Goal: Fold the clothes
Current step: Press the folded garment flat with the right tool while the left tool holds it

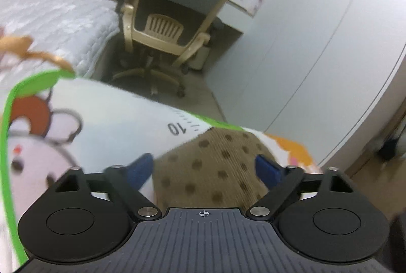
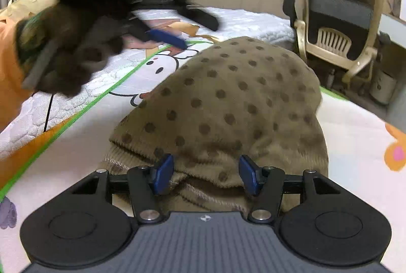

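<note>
Brown dotted garment [image 2: 228, 105] heaped on a white cartoon-print mat [image 2: 355, 146] with a green border, spread over a bed

Left to right in the left wrist view: green mat edge [image 1: 7, 146] curving down the side, cartoon figure printed beside it, printed "10" and ruler ticks further along, then the same dotted cloth [image 1: 215, 171] lying between the blue pads. Left gripper [image 1: 205, 166] spread wide, jaws apart on either side of the cloth, not pinching it; contact with the pads hard to judge through blur. Beyond the mat: quilted white bedding [image 1: 63, 19], a beige office chair [image 1: 172, 26], pale wall panels on the far side

Left to right in the right wrist view: orange sleeve [image 2: 7, 64] at the edge, a gloved hand [image 2: 71, 52] holding the other gripper above the mat, blurred, blue fingertip [image 2: 167, 38] pointing toward the cartoon print. Next, the garment mound in the middle, ribbed hem nearest the camera. Right gripper [image 2: 206, 171] also open, blue pads flanking the near hem, fabric bunched between them without being clamped. Same chair [image 2: 340, 26] off to the far side
</note>
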Action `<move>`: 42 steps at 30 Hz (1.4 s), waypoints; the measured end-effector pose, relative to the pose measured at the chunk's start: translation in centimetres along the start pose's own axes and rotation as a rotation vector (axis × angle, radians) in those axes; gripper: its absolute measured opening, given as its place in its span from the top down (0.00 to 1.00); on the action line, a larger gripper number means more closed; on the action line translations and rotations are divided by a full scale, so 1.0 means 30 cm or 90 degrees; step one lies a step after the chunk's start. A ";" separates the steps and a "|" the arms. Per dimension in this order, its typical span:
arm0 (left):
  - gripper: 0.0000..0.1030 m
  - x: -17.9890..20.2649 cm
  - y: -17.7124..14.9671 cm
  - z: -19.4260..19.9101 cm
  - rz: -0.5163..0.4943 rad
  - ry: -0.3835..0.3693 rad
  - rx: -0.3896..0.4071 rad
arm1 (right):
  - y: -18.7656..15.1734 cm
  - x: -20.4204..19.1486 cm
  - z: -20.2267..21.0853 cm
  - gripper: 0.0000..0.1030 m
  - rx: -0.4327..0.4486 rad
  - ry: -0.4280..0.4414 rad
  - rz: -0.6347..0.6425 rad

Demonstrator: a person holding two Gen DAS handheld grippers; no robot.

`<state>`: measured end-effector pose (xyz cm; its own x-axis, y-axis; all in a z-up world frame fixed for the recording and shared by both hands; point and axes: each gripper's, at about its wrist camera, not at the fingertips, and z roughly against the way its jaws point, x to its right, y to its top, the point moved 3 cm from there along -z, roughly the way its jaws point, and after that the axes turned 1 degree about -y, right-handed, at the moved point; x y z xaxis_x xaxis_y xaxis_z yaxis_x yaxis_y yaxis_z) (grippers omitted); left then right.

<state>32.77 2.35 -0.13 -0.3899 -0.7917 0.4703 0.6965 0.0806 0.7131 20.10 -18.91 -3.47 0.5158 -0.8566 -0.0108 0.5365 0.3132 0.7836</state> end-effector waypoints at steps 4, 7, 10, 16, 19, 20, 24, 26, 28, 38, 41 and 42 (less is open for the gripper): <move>0.10 -0.065 -0.126 -0.016 0.067 -0.015 -0.059 | 0.006 0.003 0.040 0.45 0.003 0.004 0.009; 0.13 -0.100 -0.175 -0.033 0.135 -0.057 -0.065 | 0.053 0.032 0.104 0.45 0.029 0.013 0.005; 0.13 -0.080 -0.180 -0.044 0.119 -0.046 -0.063 | 0.141 0.105 0.152 0.45 0.070 -0.012 -0.044; 0.12 -0.024 -0.179 -0.052 0.048 -0.009 -0.070 | 0.317 0.251 -0.061 0.45 0.088 -0.035 -0.163; 0.12 -0.024 -0.174 -0.048 0.045 0.001 -0.070 | 0.297 0.291 -0.217 0.31 0.022 -0.067 -0.155; 0.12 -0.025 -0.172 -0.049 0.042 0.006 -0.070 | 0.285 0.295 -0.254 0.30 0.010 -0.077 -0.149; 0.09 -0.036 -0.175 -0.036 0.045 -0.023 -0.066 | 0.242 0.301 -0.199 0.30 0.019 -0.085 -0.152; 0.09 -0.053 -0.194 -0.037 0.065 -0.044 -0.063 | 0.183 0.279 -0.138 0.30 0.013 -0.089 -0.148; 0.08 -0.074 -0.217 -0.049 0.106 -0.073 -0.054 | 0.126 0.255 -0.097 0.30 0.009 -0.090 -0.145; 0.11 -0.164 -0.132 -0.004 0.154 -0.120 0.004 | 0.148 0.092 -0.181 0.30 0.062 -0.072 -0.114; 0.11 -0.268 -0.085 0.081 0.151 -0.066 0.040 | 0.256 -0.032 -0.297 0.30 0.054 -0.060 -0.012; 0.11 -0.305 -0.079 0.106 0.148 -0.042 0.040 | 0.288 -0.067 -0.339 0.30 0.045 -0.054 0.014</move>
<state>32.77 11.31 -4.48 -0.2631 -0.7068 0.6567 0.7340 0.2951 0.6117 30.49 -10.32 -2.99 0.4662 -0.8828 0.0573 0.4758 0.3048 0.8250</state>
